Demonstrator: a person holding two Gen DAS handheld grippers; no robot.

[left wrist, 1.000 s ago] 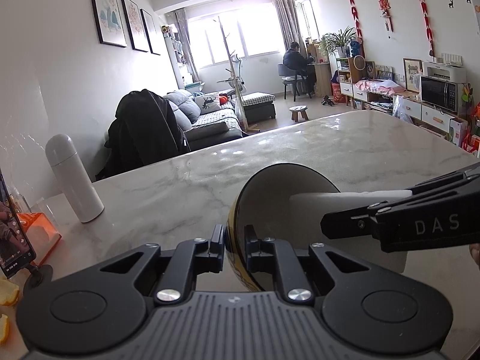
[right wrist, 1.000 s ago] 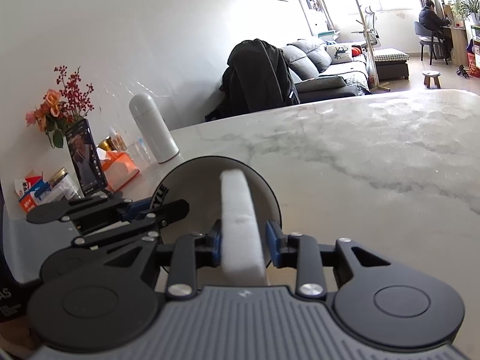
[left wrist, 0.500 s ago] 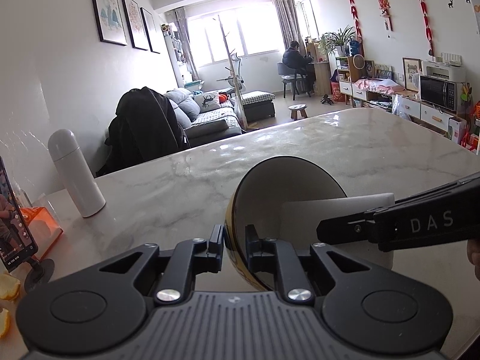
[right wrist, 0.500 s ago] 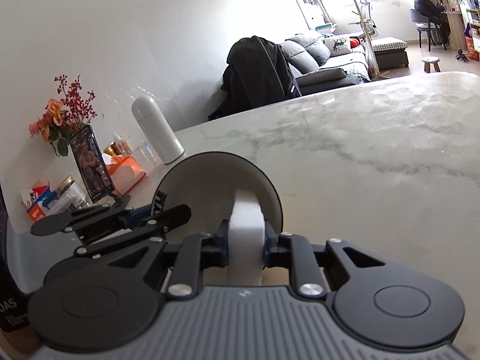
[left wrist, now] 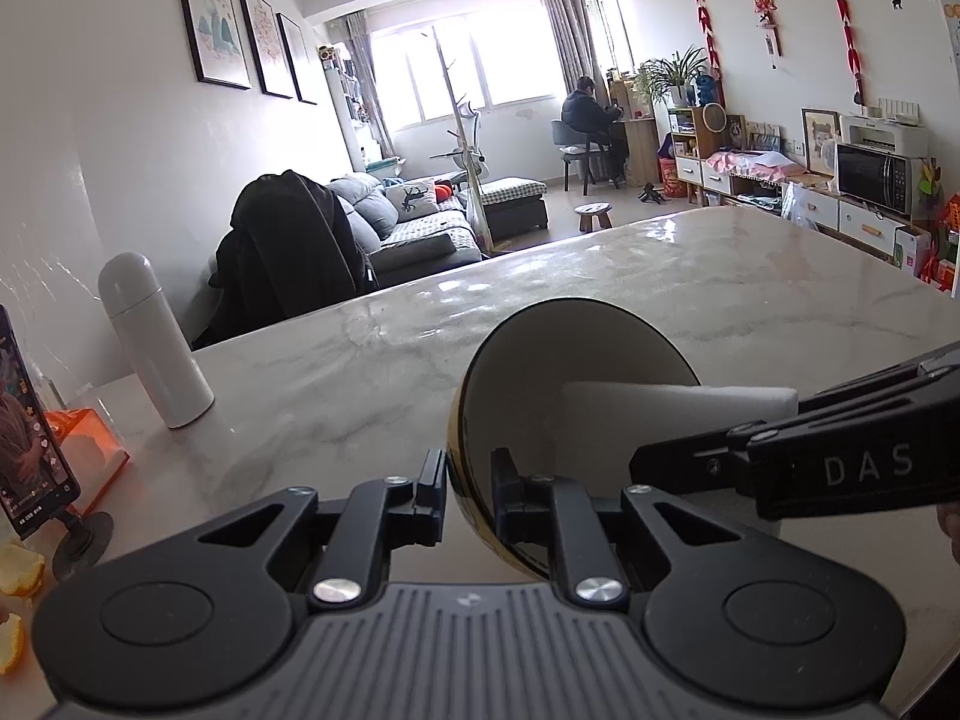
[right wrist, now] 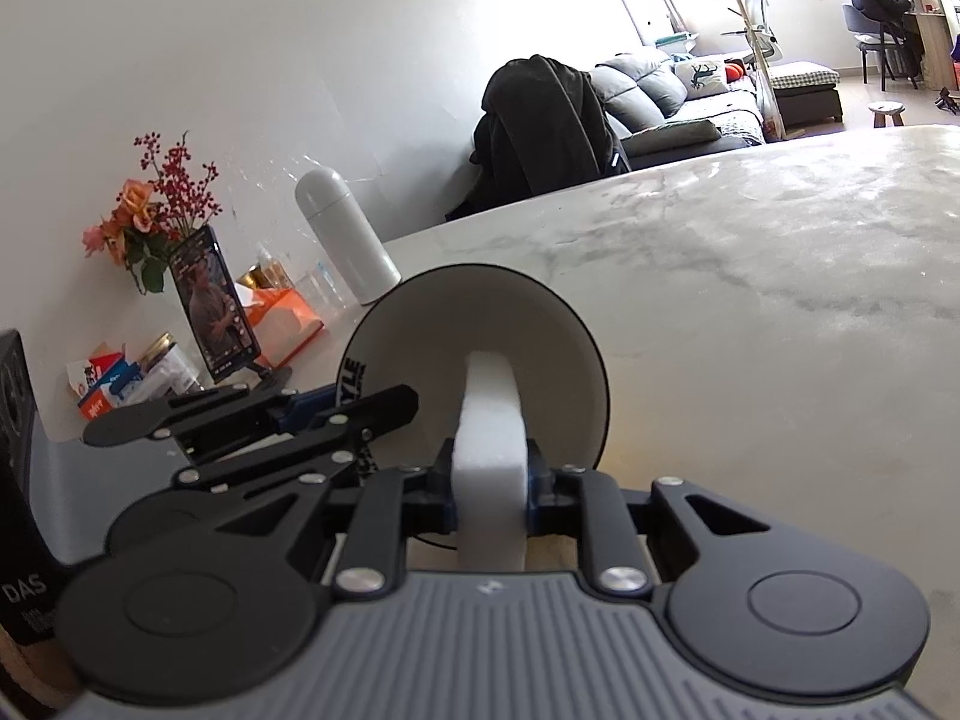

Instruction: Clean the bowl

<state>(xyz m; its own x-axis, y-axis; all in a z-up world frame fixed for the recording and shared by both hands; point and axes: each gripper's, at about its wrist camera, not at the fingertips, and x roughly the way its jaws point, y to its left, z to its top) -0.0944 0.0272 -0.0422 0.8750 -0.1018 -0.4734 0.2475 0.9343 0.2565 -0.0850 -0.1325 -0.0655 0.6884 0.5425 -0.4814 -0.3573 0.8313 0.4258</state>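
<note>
A bowl (left wrist: 576,372) with a black rim and pale inside is held tilted on its edge above the marble table (left wrist: 690,276). My left gripper (left wrist: 469,483) is shut on the bowl's rim. In the right wrist view the bowl (right wrist: 432,348) opens toward the camera, and my right gripper (right wrist: 489,495) is shut on a white sponge (right wrist: 489,414). The sponge (left wrist: 672,414) reaches into the bowl and presses against its inner wall. The left gripper (right wrist: 336,414) comes in from the left in the right wrist view.
A white flask (left wrist: 153,342) stands at the table's left. Near it are a phone on a stand (right wrist: 210,306), an orange tissue box (right wrist: 282,324), a vase of flowers (right wrist: 156,210) and small jars. Orange peel (left wrist: 18,570) lies at the left edge. A person (left wrist: 591,120) sits far off.
The right gripper's jaws closed in and squeezed the sponge narrower. The sponge pushed a little deeper into the bowl. The left gripper and bowl stayed put.
</note>
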